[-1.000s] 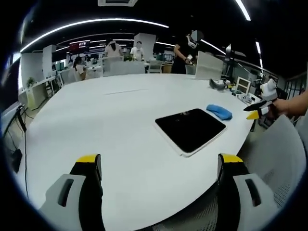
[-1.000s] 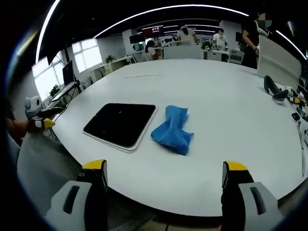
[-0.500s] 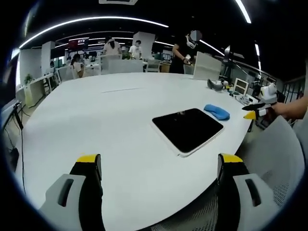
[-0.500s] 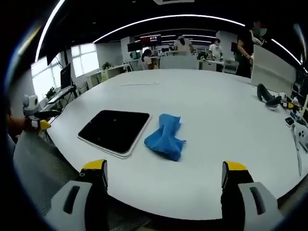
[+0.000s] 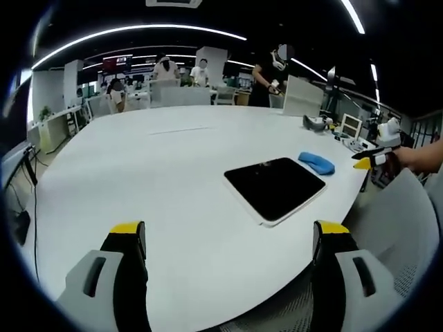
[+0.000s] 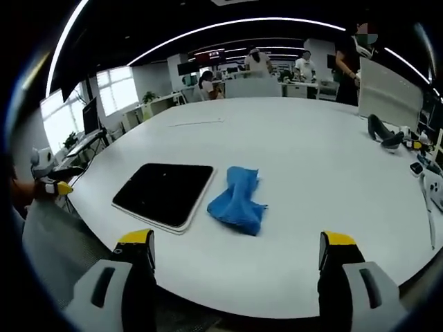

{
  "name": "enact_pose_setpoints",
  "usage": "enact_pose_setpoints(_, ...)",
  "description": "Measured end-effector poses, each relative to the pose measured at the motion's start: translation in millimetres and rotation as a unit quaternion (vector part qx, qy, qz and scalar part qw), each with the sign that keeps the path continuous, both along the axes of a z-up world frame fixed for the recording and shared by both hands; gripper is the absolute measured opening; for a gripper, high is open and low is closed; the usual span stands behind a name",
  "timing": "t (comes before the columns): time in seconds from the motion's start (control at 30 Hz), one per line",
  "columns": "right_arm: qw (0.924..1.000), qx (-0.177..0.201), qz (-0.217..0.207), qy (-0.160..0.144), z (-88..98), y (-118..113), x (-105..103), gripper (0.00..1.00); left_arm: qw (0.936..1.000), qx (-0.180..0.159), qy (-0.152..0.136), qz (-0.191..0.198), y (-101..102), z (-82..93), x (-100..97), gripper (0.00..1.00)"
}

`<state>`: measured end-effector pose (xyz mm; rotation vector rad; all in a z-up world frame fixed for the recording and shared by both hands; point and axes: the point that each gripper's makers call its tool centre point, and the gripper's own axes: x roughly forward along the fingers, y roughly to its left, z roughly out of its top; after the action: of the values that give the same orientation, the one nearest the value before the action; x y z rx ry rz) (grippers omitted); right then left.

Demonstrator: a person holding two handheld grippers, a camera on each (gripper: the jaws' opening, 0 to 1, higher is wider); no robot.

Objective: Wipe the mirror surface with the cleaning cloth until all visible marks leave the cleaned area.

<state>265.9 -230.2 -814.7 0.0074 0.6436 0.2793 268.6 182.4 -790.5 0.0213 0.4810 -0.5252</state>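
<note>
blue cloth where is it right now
In the right gripper view the blue cloth lies crumpled on the white table, just right of the dark mirror, untouched.

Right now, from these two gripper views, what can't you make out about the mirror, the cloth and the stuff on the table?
- Marks on the flat dark square mirror: too small and dark, both views.
- Crumpled blue cleaning cloth: a far sliver in the left gripper view; its folds hide its underside.
- Small items at the white table's far right edge: too small, cut by the rim.
</note>
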Motion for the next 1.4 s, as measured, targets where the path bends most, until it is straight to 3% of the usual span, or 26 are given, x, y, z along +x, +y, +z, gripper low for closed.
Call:
enact_pose_setpoints(0.23, 1.0, -0.006, 0.003, -0.002, 5.2, 2.1, 2.7, 0.96, 0.9997, 0.016, 0.007, -0.017, -3.7, -5.0, -0.9, 0.99)
enact_pose_setpoints(0.53, 0.9999, -0.014, 0.001, 0.0, 14.6, 6.4, 22.1, 0.9, 0.9998, -0.001, -0.017, -0.009, -12.5, 26.3, 8.2, 0.99)
enact_pose_setpoints(0.6, 0.9999, -0.014, 0.001, -0.001, 14.5, 9.6, 27.5, 0.88, 0.9995, 0.018, -0.019, -0.019, -13.8, 18.7, 8.7, 0.99)
enact_pose_setpoints(0.67, 0.9999, -0.015, -0.002, 0.001, 14.5, 12.8, 34.4, 0.84, 0.9998, 0.011, 0.006, -0.015, -13.9, 6.2, 7.4, 0.99)
enact_pose_setpoints(0.77, 0.9999, -0.014, -0.006, 0.006, 13.9, 17.3, 43.1, 0.79, 0.9999, 0.006, -0.001, -0.011, -15.7, 5.8, 6.2, 0.99)
enact_pose_setpoints(0.83, 0.9999, -0.01, -0.007, 0.008, 13.1, 21.4, 49.8, 0.78, 0.9996, 0.021, -0.005, -0.018, -15.2, 2.3, 4.4, 0.99)
enact_pose_setpoints(1.07, 0.9996, -0.01, -0.007, 0.024, -3.1, 30.9, 70.4, 0.69, 0.9996, 0.025, 0.002, -0.013, -9.5, -3.5, 3.0, 0.99)
enact_pose_setpoints(1.27, 0.9987, -0.029, -0.011, 0.039, -22.9, 29.2, 81.6, 0.5, 0.9996, 0.023, -0.008, -0.011, -10.8, 7.5, 6.8, 0.99)
enact_pose_setpoints(1.4, 0.9982, -0.021, -0.02, 0.052, -32.1, 29.9, 85.8, 0.45, 0.9999, -0.009, -0.003, 0.002, -10.2, 12.9, 3.9, 0.99)
